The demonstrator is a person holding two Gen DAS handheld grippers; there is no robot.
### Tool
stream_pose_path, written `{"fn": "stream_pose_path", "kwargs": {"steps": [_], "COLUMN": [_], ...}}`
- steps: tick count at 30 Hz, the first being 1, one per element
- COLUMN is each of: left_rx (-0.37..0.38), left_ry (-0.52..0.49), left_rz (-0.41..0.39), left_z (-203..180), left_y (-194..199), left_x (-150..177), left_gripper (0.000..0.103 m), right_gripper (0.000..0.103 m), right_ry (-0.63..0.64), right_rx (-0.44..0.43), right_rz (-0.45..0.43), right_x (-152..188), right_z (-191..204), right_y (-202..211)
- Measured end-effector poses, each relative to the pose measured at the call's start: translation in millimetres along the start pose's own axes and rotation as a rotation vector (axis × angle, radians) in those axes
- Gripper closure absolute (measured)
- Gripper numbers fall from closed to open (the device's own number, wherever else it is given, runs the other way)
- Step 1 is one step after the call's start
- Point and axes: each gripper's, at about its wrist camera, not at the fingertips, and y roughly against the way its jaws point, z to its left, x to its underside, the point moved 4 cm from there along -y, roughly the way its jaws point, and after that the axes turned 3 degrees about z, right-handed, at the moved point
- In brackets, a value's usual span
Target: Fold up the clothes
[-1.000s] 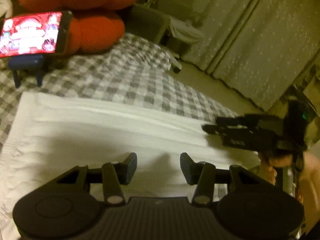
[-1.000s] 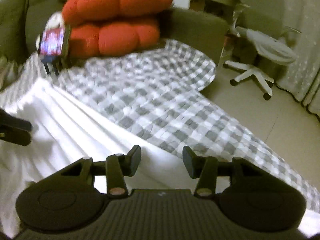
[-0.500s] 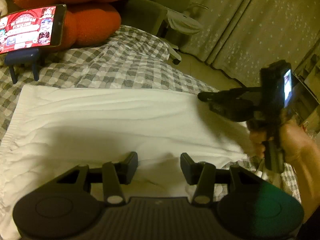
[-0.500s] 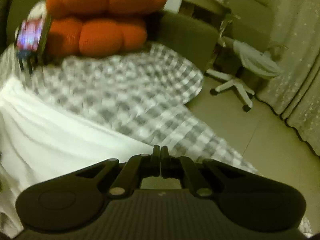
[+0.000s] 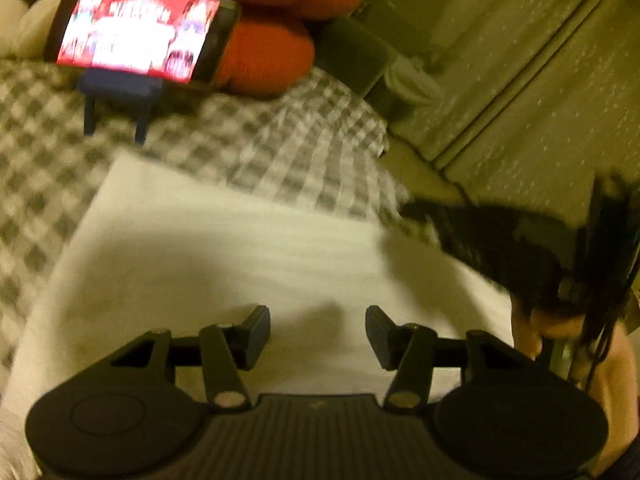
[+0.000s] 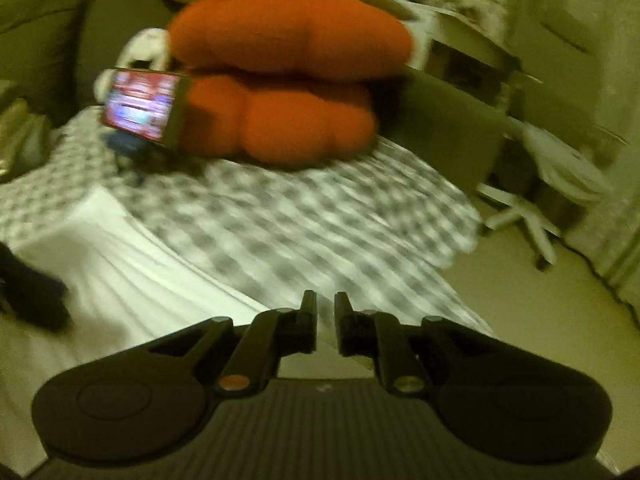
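A white garment [image 5: 240,260] lies spread flat on a grey-checked bed cover [image 5: 280,152]. My left gripper [image 5: 318,332] hovers over the garment's near part. Its jaws are opening a little wider, with nothing between them. In the left wrist view my right gripper [image 5: 460,236] is a blurred dark shape at the garment's right edge, held by a hand [image 5: 560,332]. In its own view the right gripper [image 6: 326,320] has a narrow gap and is opening, with nothing between the pads. The white garment [image 6: 120,280] lies to its left, and the left gripper [image 6: 32,296] shows at the left edge.
A lit phone [image 5: 136,32] stands on a small blue stand [image 5: 116,92] at the far side of the bed, in front of orange cushions [image 6: 288,80]. Off the bed's right edge are bare floor [image 6: 540,320], a white office chair [image 6: 560,168] and curtains [image 5: 540,100].
The right gripper closed fully, then parted to a narrow gap, and moved along the garment's right edge. The left gripper shifted sideways and its jaws widened slightly. Both views are now motion-blurred.
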Motion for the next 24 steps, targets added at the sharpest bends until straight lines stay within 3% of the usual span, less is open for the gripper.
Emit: {"fn": "stream_pose_path", "kwargs": {"steps": [4,5,6,11,13,15,19,24], "left_rx": [0.01,0.016,0.021,0.023,0.024,0.019,0.016,0.04], "left_ry": [0.042,0.067,0.084,0.071,0.098,0.122,0.131,0.183], "left_rz": [-0.01,-0.009,-0.007,0.009,0.015,0.016,0.013,0.021], "left_z": [11.5,17.1,21.6,24.7,29.6,33.9,35.2,44.3], "left_y": [8.4,9.2,9.7,7.0,6.3,7.3,8.4,9.3], "left_x": [9.8,9.8,9.8,8.7,7.2,6.2,4.6,2.0], "left_gripper": [0.052,0.054,0.06,0.064,0.069,0.079,0.079,0.079], "right_gripper": [0.083,0.068,0.063,0.063,0.067,0.101,0.101,0.097], "right_ry": [0.094,0.116,0.123,0.107,0.15,0.184,0.174,0.226], "right_rx": [-0.127,-0.146,-0.161,-0.245,-0.267,-0.229,-0.082,-0.07], "right_rz": [0.031,0.043,0.054,0.133,0.162,0.155,0.082,0.111], "right_x": [-22.6,-28.1,-33.6,-44.4,-41.5,-43.0,-60.5,-49.9], "right_z": [33.7,40.0,43.9,54.7,67.1,74.5,70.0,82.3], "right_y": [-19.0,-24.4,-30.8,-58.7,-63.8,-63.9,-61.0,-73.9]}}
